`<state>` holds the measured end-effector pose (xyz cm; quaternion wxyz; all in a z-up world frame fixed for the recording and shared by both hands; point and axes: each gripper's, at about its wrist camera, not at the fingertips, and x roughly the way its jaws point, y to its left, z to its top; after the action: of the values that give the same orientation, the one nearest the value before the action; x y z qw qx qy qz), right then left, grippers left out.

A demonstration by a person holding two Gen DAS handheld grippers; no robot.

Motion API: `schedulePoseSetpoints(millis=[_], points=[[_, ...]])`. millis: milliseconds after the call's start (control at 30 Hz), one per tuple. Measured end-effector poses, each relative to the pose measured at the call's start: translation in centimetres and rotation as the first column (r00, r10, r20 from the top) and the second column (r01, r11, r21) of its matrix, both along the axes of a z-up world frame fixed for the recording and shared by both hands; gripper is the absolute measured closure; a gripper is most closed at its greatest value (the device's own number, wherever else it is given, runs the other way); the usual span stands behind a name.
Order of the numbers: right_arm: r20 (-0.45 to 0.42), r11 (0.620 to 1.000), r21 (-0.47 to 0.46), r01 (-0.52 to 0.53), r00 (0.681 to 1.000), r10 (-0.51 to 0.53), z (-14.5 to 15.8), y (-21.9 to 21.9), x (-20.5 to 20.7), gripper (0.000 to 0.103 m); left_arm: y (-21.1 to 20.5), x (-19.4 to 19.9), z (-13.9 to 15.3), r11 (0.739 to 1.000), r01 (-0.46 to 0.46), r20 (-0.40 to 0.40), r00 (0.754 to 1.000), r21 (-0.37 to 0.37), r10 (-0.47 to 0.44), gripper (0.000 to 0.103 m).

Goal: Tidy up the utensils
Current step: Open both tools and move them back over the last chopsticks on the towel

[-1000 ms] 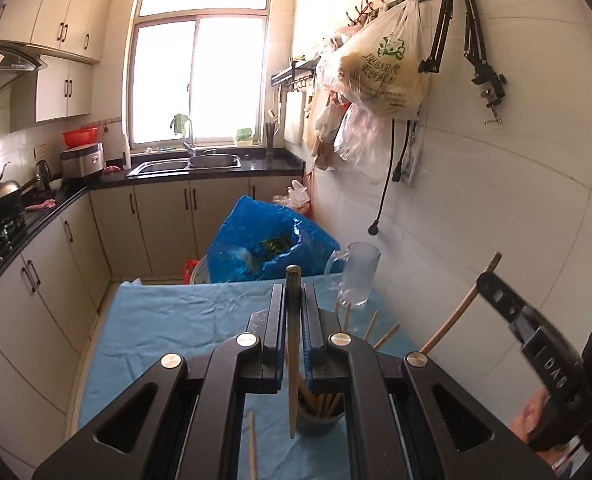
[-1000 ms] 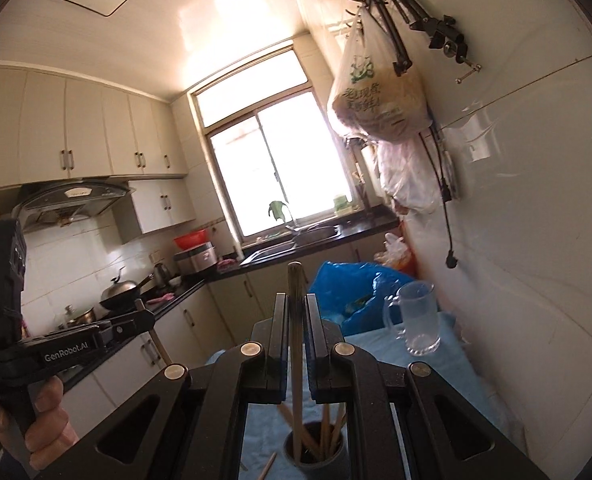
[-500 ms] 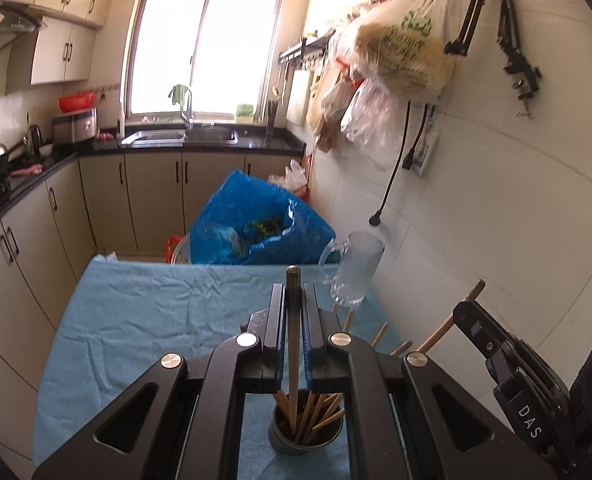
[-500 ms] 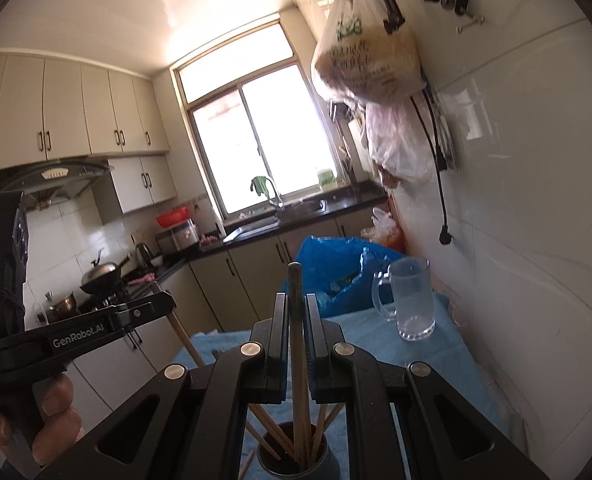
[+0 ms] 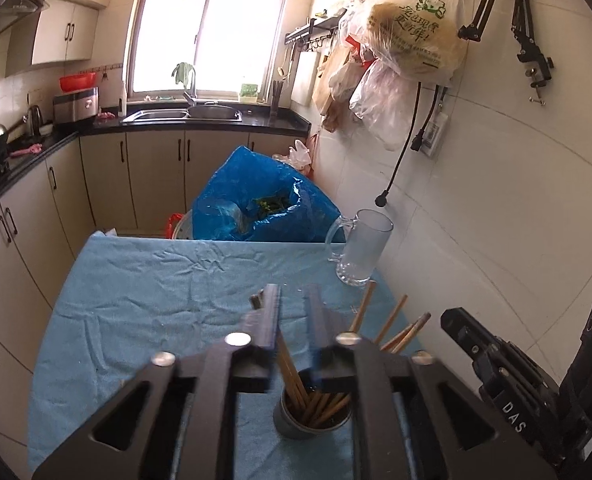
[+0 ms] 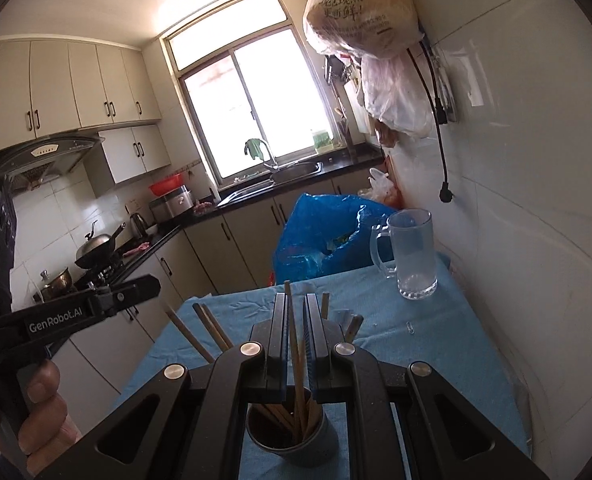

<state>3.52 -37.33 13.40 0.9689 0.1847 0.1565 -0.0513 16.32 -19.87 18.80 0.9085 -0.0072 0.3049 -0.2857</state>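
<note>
Chopsticks [image 5: 296, 390] bunched in grey cup [image 5: 296, 428] right under left gripper [image 5: 292, 308]; its jaws stand apart with clear gap, nothing pinched between them, one stick leaning against inner face of left jaw but, as far as I can judge, loose; right gripper [image 6: 295, 312] sits directly over same cup [image 6: 296, 450], jaws parted a little, a single chopstick [image 6: 294, 344] standing near upright in the gap; no visible squeeze, so it looks released or nearly so, though contact with pads cannot be told for sure; key relation: cup lies straight below and slightly ahead of both tools, stick long axes run roughly vertical and fan outward toward far side and toward wall; right gripper seems the nearer one to the standing stick, left one offset to cup's near side; judged step: drop into cup about done, next move probably lift straight up along stick axis so nothing gets dragged out or cup tipped; blue tablecloth [image 5: 156, 288] under everything, creased; glass mug [image 5: 360, 246] farther on by the wall side, well apart from cup; blue plastic bag [image 5: 256, 200] beyond table edge; sink counter and window at far end.
</note>
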Motion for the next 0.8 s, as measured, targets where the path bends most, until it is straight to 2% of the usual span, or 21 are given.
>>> schedulePoseSetpoints(millis=[33,133,200,233,300,400,533,667,800], points=[[0.007,1.000,0.001,0.001,1.000,-0.001,0.3,0.0,-0.3,0.094,0.3,-0.2,0.3,1.000,-0.006,0.008,1.000,-0.008,0.006,0.075],[0.043,1.000,0.008,0.013,0.999,-0.013,1.5,-0.2,-1.9,0.093,1.0,-1.0,1.1,1.000,-0.005,0.036,0.999,-0.022,0.006,0.073],[0.072,1.000,0.013,0.015,0.997,-0.016,2.3,-0.1,-3.2,0.089,2.1,-1.9,1.8,0.999,-0.006,0.050,0.999,-0.039,0.008,0.069],[0.085,1.000,0.013,0.014,0.996,-0.015,2.5,0.0,-3.8,0.087,2.8,-2.4,2.1,0.999,-0.009,0.064,0.998,-0.048,0.012,0.064],[0.110,1.000,0.007,0.005,0.994,-0.006,3.0,0.6,-5.1,0.073,4.1,-3.4,2.6,0.998,-0.022,0.090,0.996,-0.056,0.027,0.058],[0.131,1.000,-0.002,-0.017,0.991,0.018,3.1,1.9,-6.6,0.062,6.2,-4.7,2.7,0.998,-0.035,0.113,0.993,-0.061,0.042,0.056],[0.096,0.997,-0.009,-0.078,0.992,0.078,1.9,3.9,-7.2,0.056,9.0,-5.9,1.6,0.997,-0.058,0.106,0.992,-0.044,0.062,0.050],[0.026,0.991,-0.027,-0.129,0.991,0.130,-0.1,6.0,-6.8,0.055,11.5,-6.3,-0.5,0.995,-0.098,0.081,0.992,-0.007,0.099,0.050],[-0.068,0.981,-0.004,-0.195,0.979,0.194,-2.9,7.8,-5.3,0.055,13.8,-5.8,-3.2,0.989,-0.143,0.029,0.989,0.034,0.142,0.049]])
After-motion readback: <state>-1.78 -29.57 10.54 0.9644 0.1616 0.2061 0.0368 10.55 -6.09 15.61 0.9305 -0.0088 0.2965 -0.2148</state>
